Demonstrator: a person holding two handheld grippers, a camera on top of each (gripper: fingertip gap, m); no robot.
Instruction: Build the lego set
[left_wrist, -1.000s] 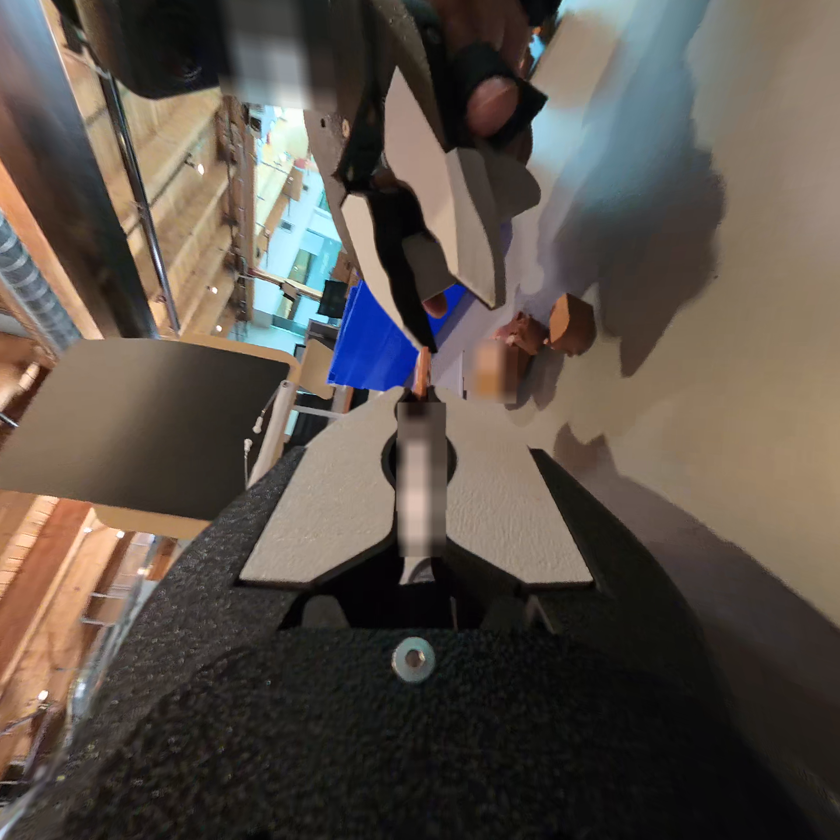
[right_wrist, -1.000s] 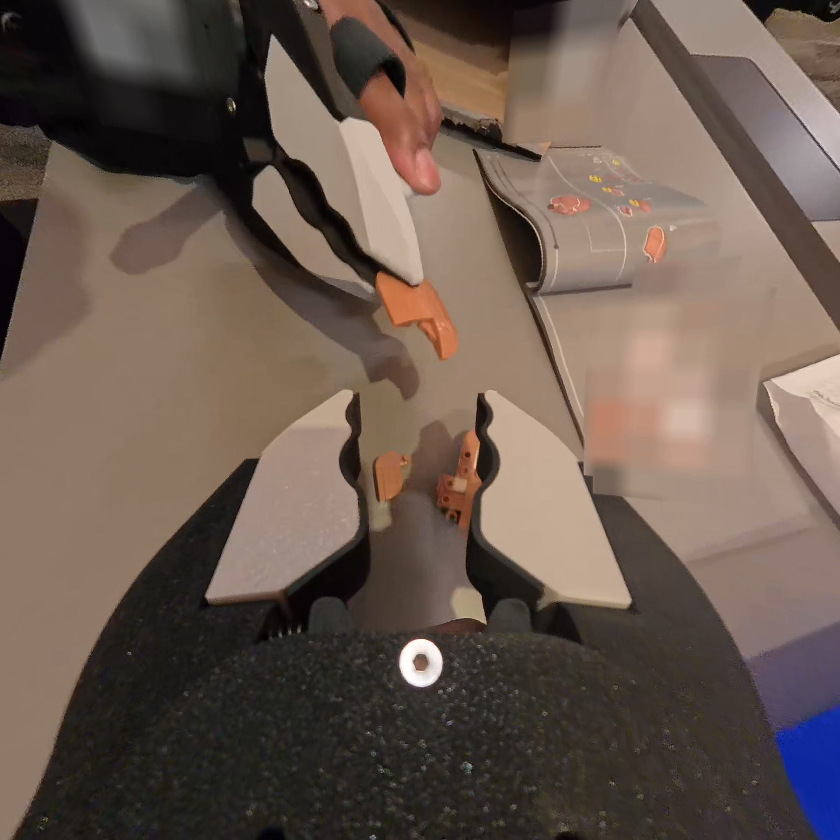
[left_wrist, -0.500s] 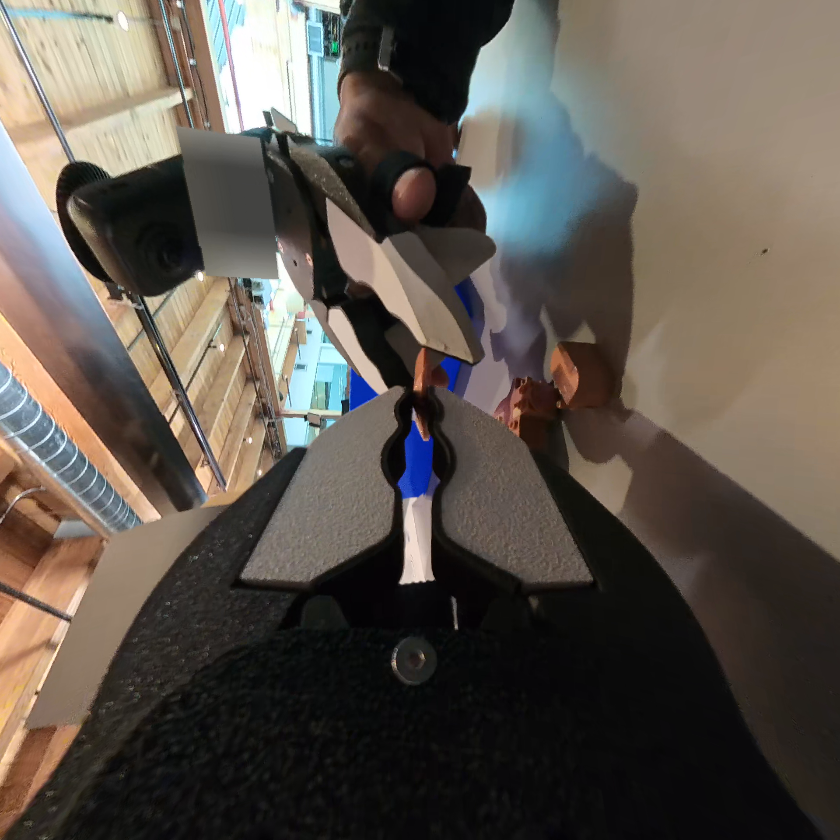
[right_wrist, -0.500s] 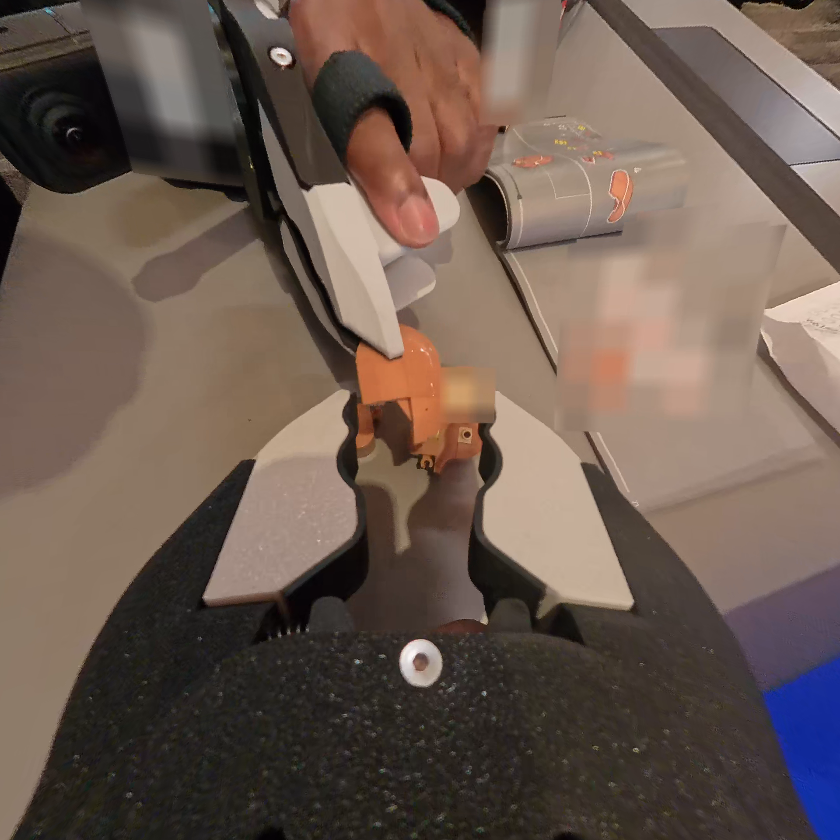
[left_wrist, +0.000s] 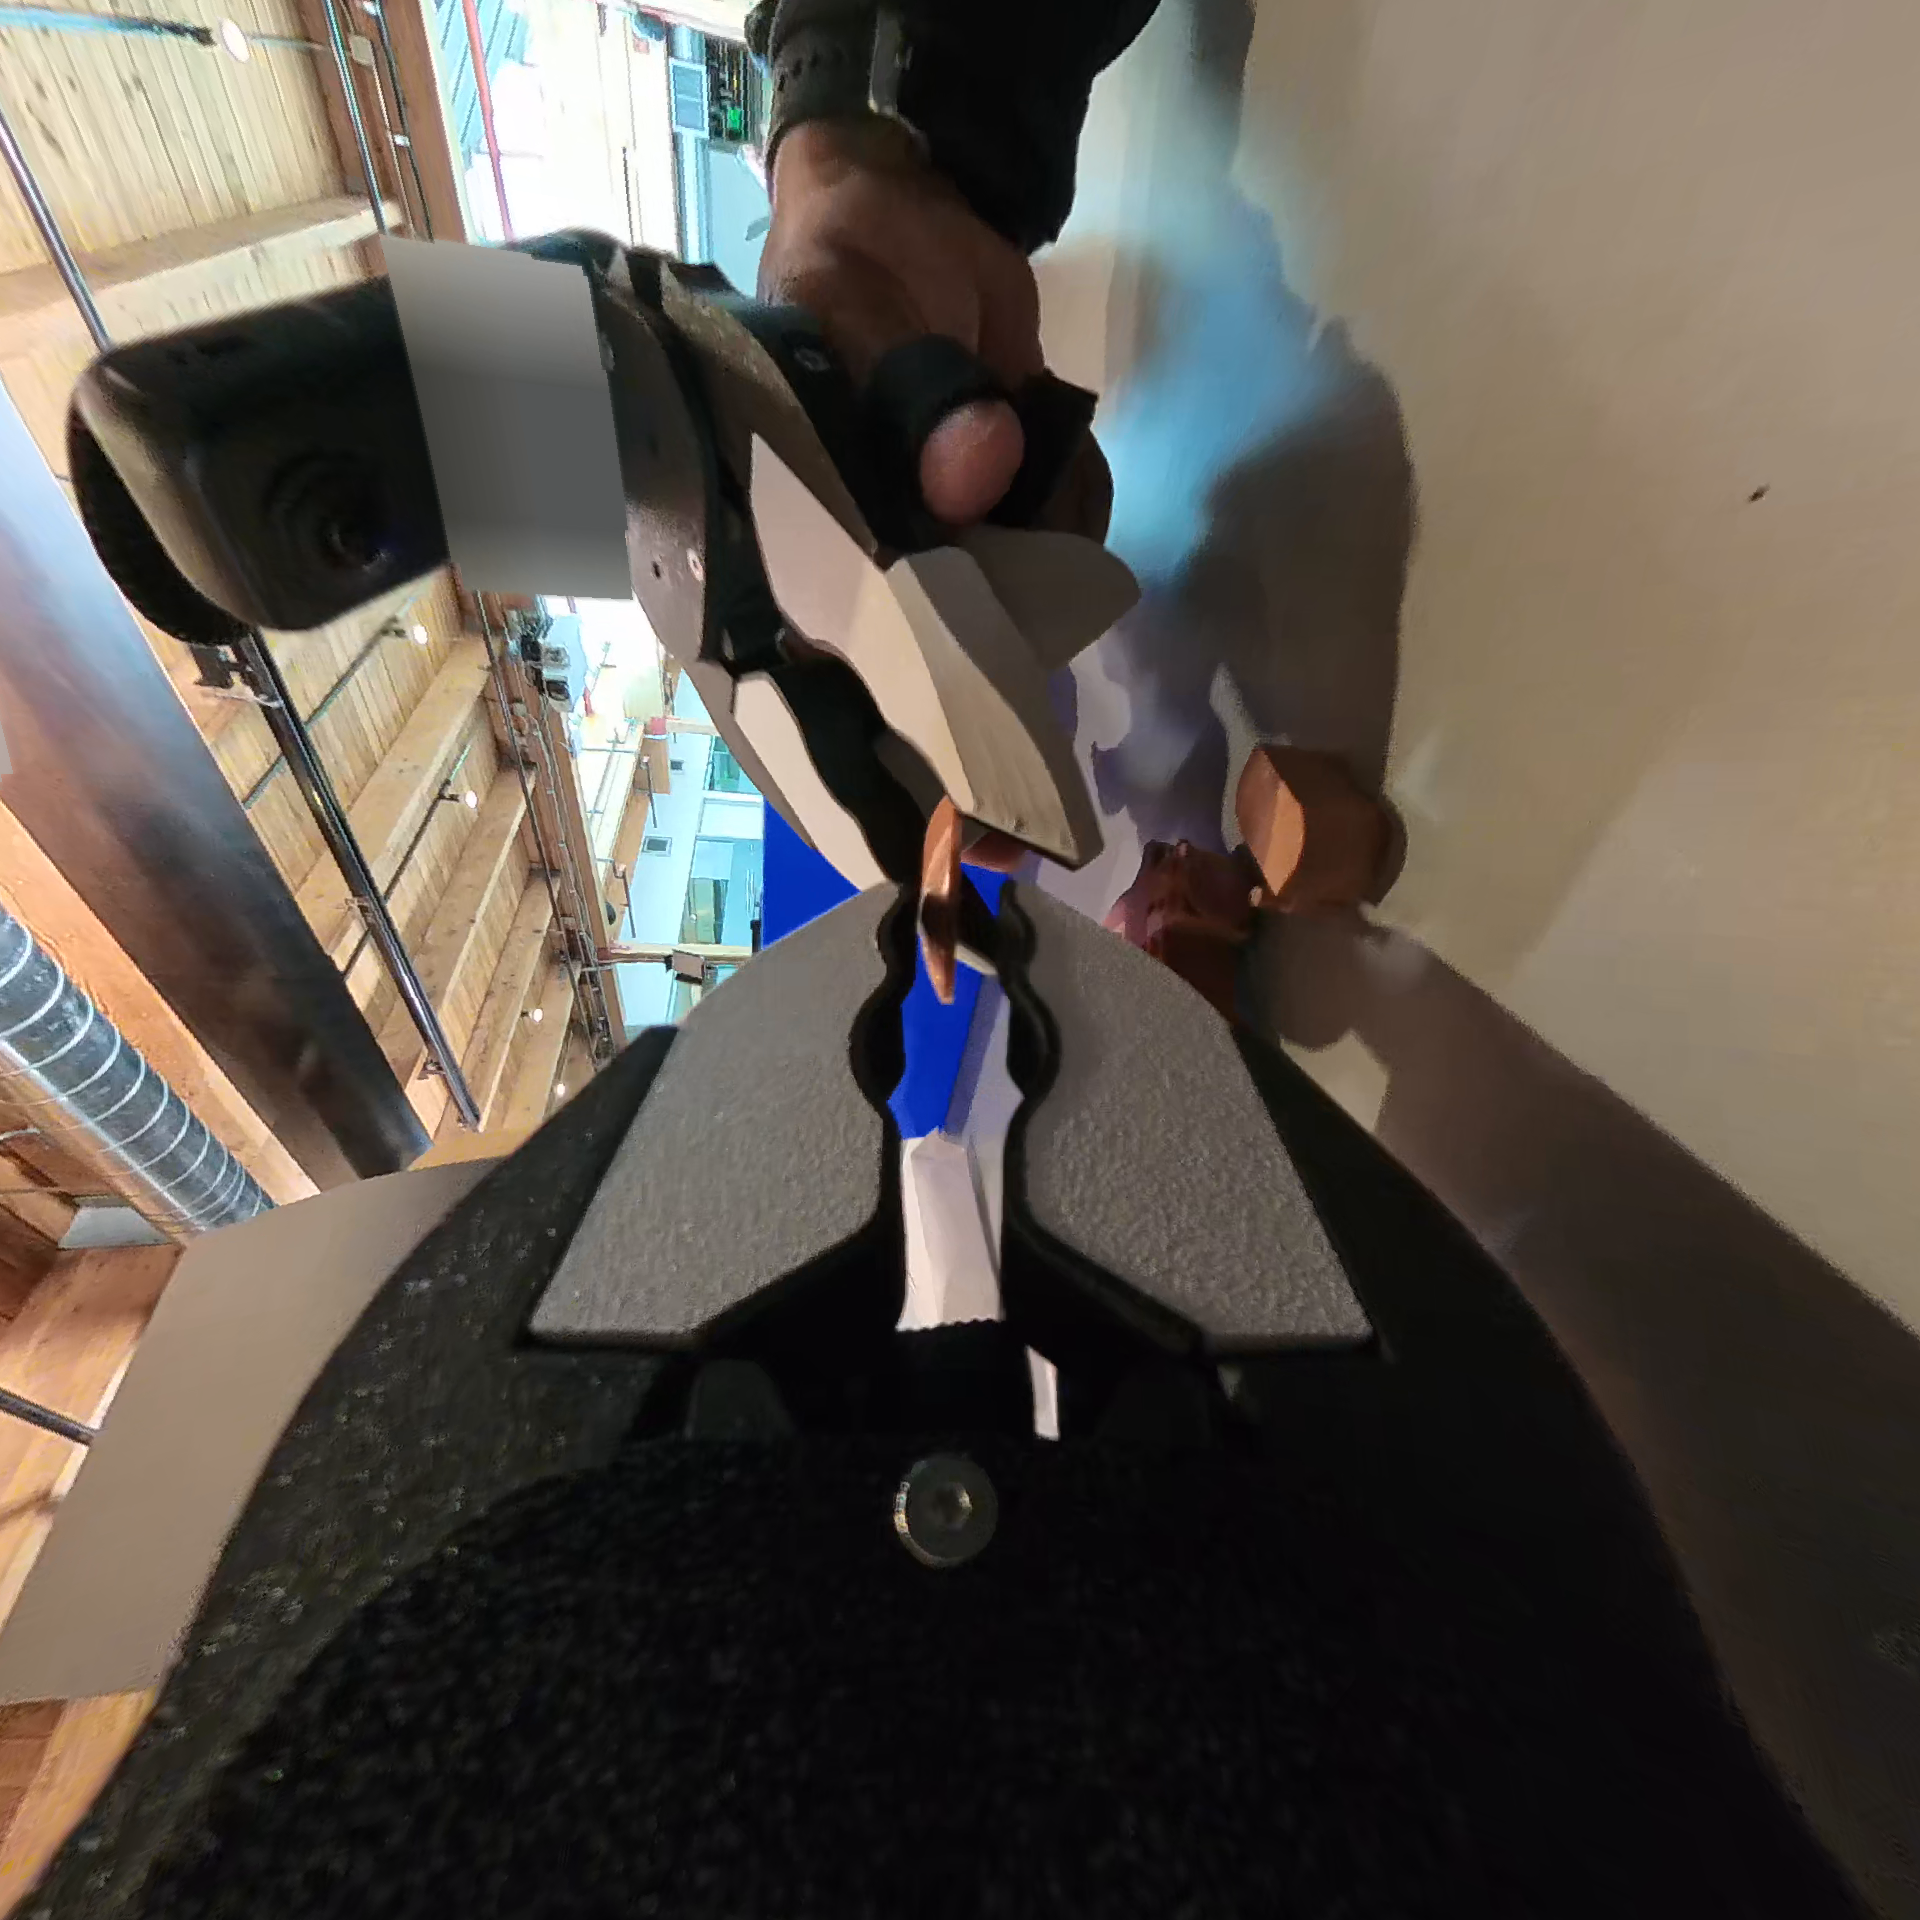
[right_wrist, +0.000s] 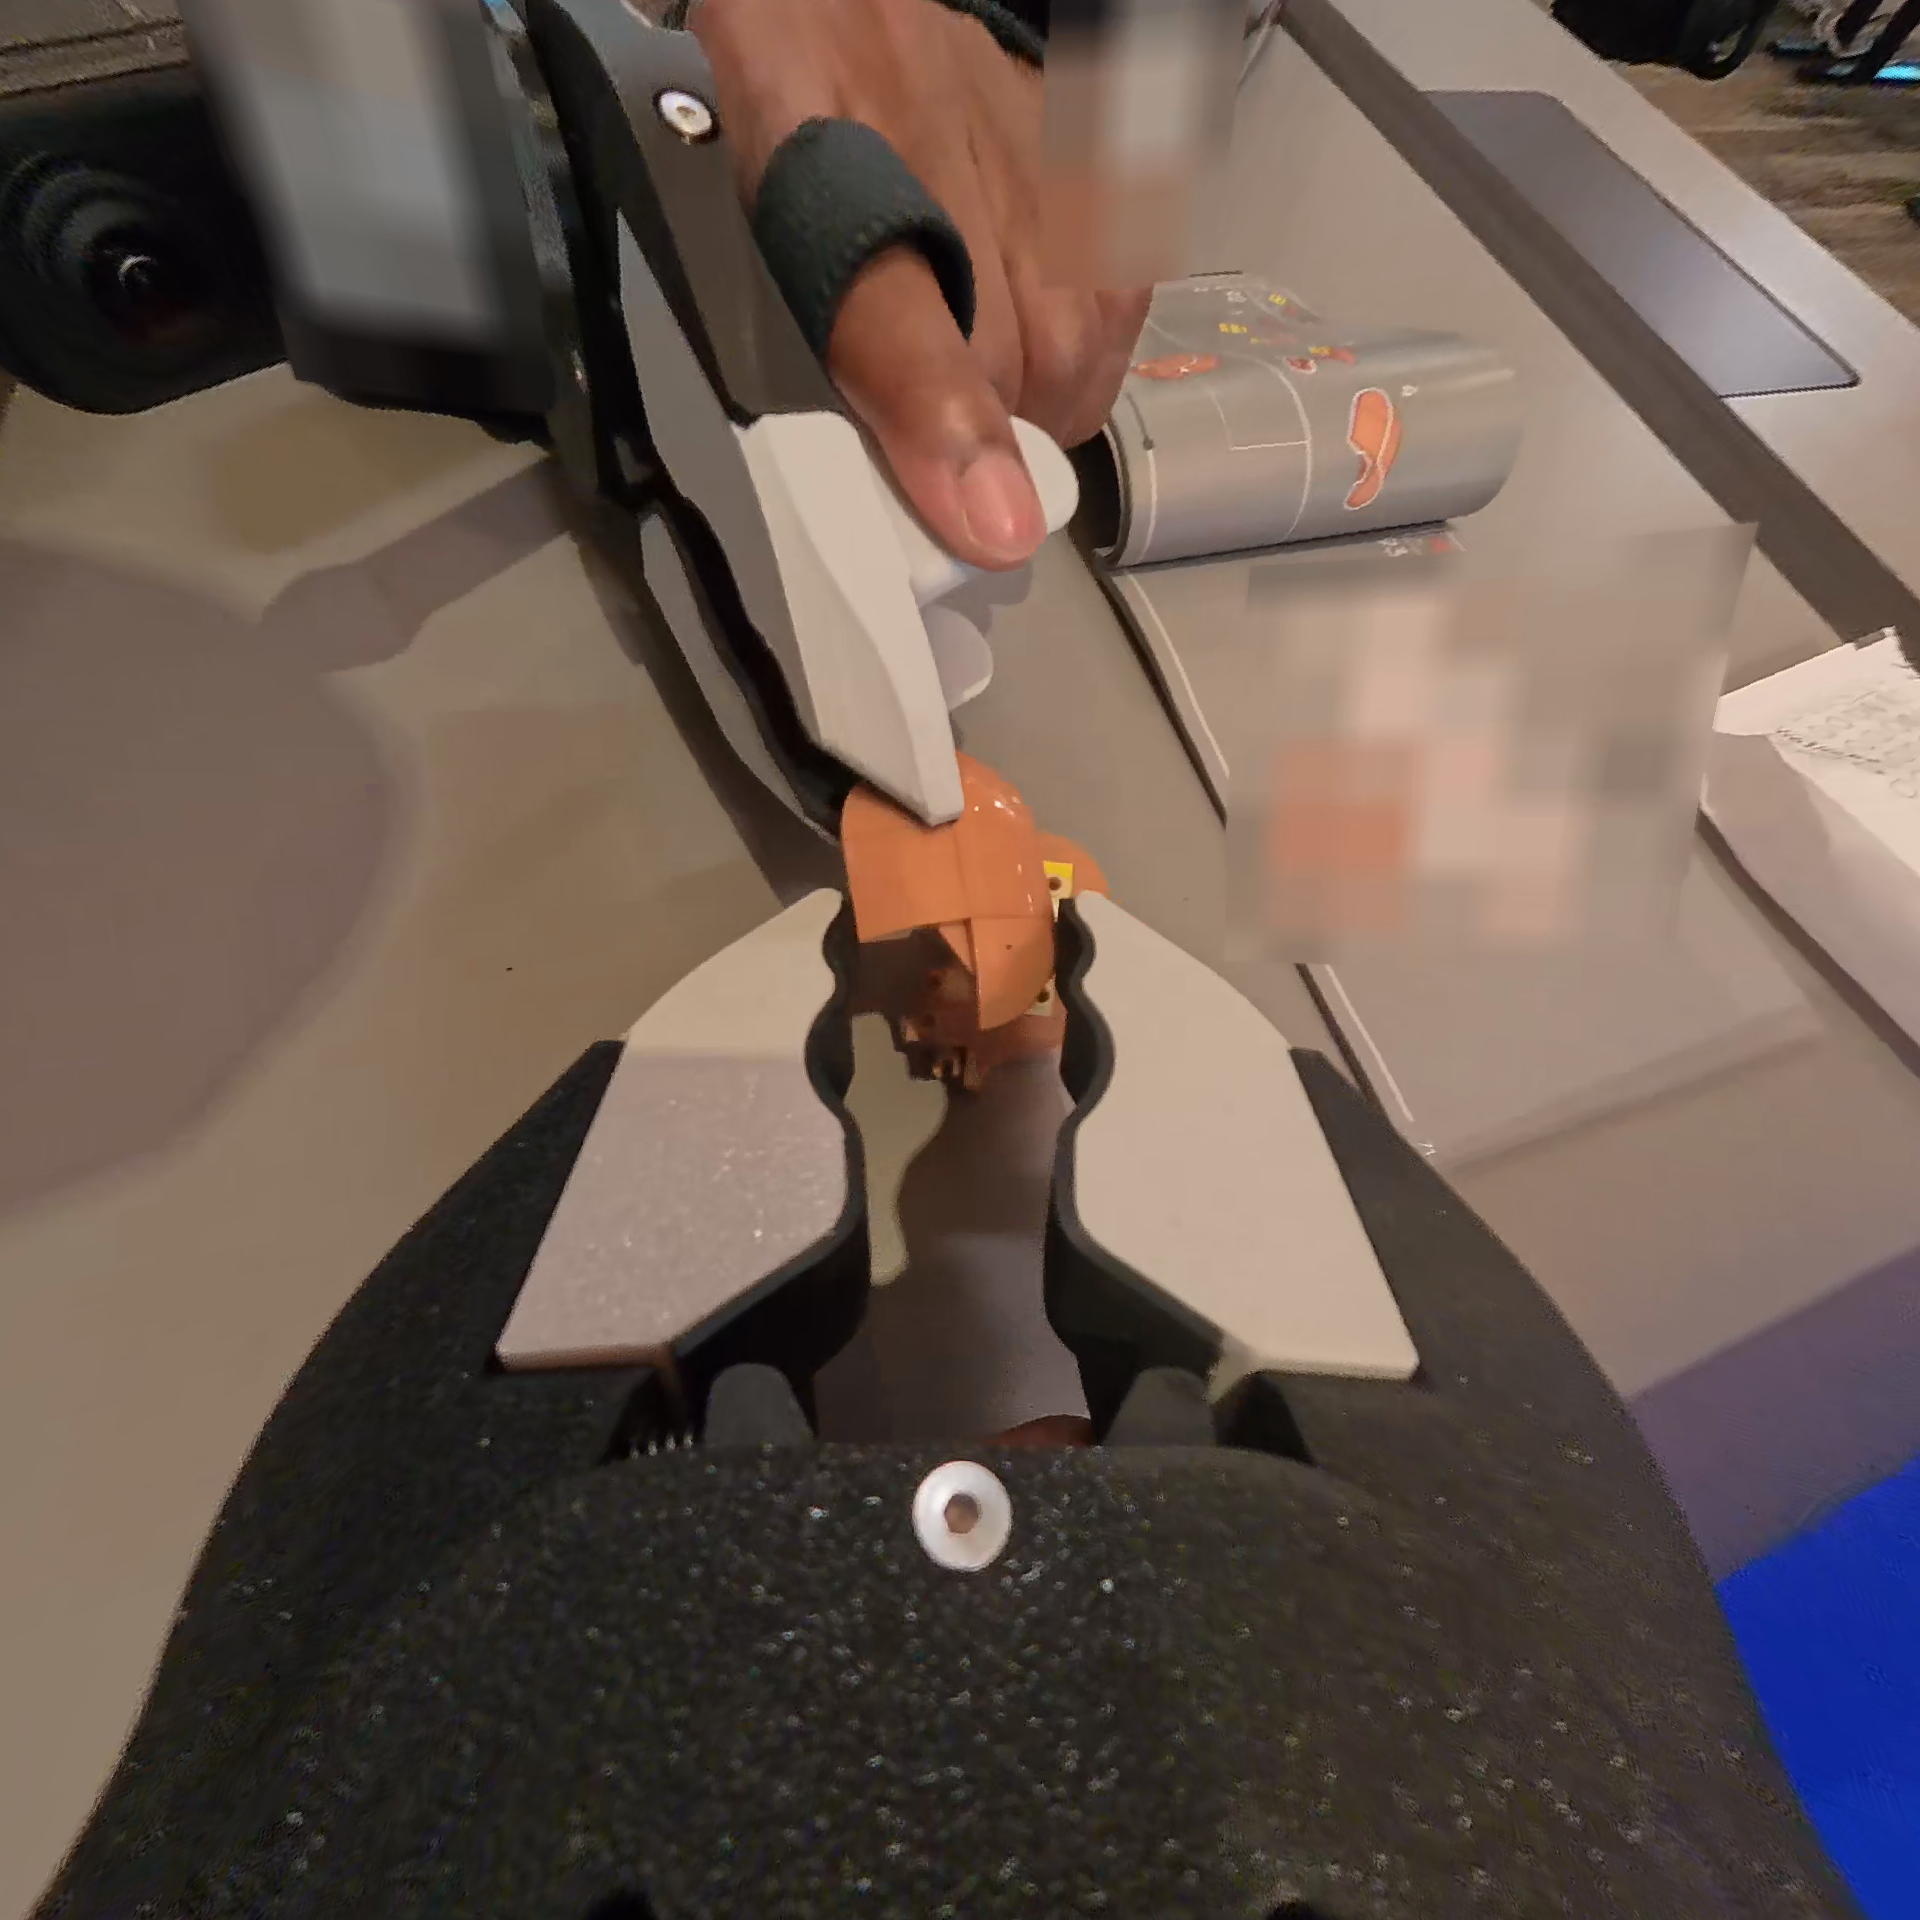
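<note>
The right gripper (right_wrist: 954, 935) has its fingers partway closed, pressing both sides of a glossy orange rounded plastic shell assembly (right_wrist: 935, 883) held just above the grey table (right_wrist: 312, 935). The left gripper (left_wrist: 951, 935) stands narrowly open around the assembly's upper edge. The assembly looks light, stiff and slick, and probably pops apart, so its flat flanks are the safest place to hold it.

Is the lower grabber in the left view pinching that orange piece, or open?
Open: between the fingers of the left gripper, blue background shows either side of the orange piece.
</note>
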